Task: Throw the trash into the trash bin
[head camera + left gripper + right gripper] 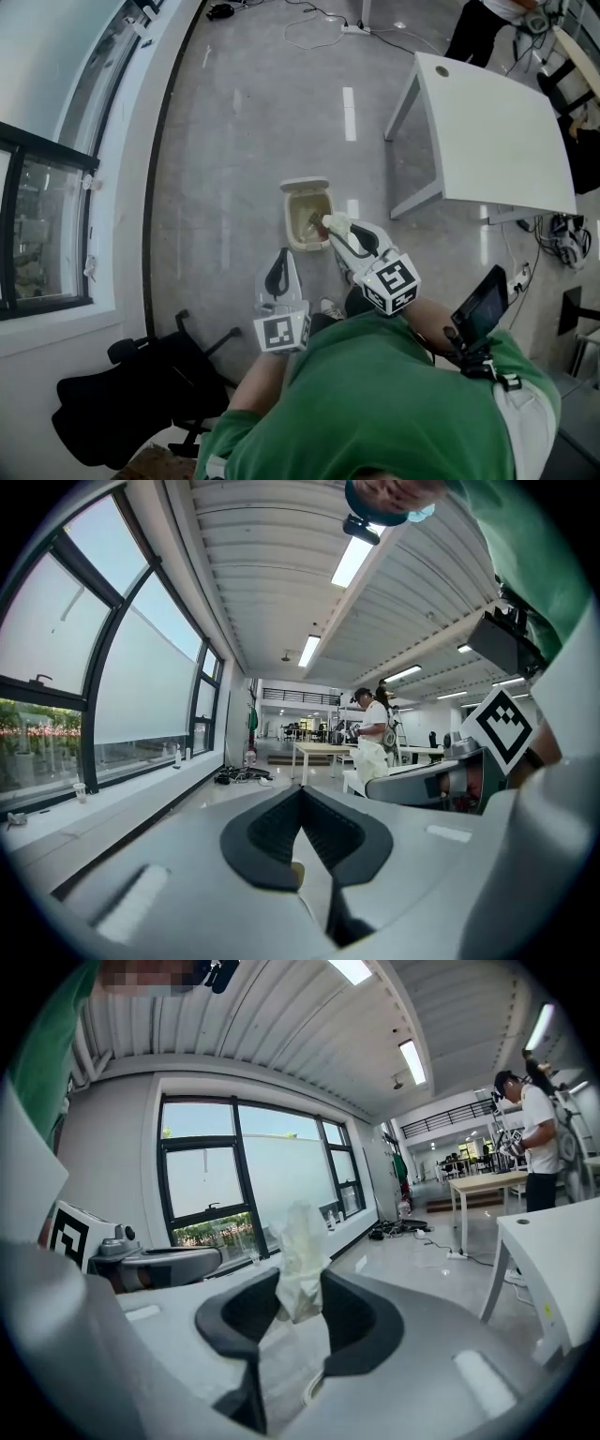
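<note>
Trash (300,1241): looking soft, light, likely crushing easily, hanging over bin (290,217) right rim | right gripper (298,1283) pinching its lower end, sensible hold | left gripper (302,792) riding clenched, empty.

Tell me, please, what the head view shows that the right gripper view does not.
Only the head view clearly shows the open trash bin on the floor, with the right gripper over it, and a black chair. Only the right gripper view shows its jaws pressed on the crumpled pale trash, and the ceiling lights. Both show the white table and the left gripper.
</note>
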`<move>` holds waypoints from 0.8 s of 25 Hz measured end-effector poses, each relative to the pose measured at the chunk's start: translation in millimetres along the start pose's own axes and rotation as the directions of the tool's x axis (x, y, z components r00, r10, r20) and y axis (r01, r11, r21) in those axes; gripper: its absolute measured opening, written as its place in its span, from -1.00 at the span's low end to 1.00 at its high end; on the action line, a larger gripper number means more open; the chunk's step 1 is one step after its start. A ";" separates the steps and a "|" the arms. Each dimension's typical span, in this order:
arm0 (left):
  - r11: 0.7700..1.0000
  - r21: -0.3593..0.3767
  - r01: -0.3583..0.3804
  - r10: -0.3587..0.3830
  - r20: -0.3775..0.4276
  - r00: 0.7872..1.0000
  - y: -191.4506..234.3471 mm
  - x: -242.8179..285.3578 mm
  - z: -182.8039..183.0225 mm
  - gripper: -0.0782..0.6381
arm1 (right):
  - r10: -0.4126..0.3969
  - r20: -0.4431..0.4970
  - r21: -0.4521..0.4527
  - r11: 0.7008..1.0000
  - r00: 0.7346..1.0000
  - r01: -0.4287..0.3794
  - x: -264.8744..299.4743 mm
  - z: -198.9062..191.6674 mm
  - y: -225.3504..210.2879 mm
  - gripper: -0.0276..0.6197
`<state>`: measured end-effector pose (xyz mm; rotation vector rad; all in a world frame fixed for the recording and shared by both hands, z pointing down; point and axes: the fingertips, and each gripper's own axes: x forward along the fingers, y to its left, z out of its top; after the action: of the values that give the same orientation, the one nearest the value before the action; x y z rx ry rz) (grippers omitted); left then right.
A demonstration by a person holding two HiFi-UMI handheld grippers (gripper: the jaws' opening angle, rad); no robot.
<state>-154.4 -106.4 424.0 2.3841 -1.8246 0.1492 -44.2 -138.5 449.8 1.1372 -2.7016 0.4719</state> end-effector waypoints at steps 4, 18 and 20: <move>1.000 0.000 -0.012 0.012 -0.039 0.999 6.7 34.1 -4.4 -0.76 | 0.022 -0.024 0.018 1.000 0.999 -0.021 26.9 -2.2 -23.2 -0.50; 0.991 0.010 -0.137 0.136 -0.178 0.975 30.7 113.7 -56.2 -0.76 | 0.171 -0.206 0.004 0.985 0.963 -0.174 111.6 -54.4 -79.0 -0.50; 0.990 0.009 -0.144 0.143 -0.207 0.968 36.0 113.4 -69.6 -0.76 | 0.182 -0.245 -0.007 0.982 0.952 -0.190 121.6 -68.7 -77.5 -0.50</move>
<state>-159.3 -212.0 512.5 2.1386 -1.8926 0.3907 -70.4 -246.0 564.9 0.7626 -2.5988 0.5565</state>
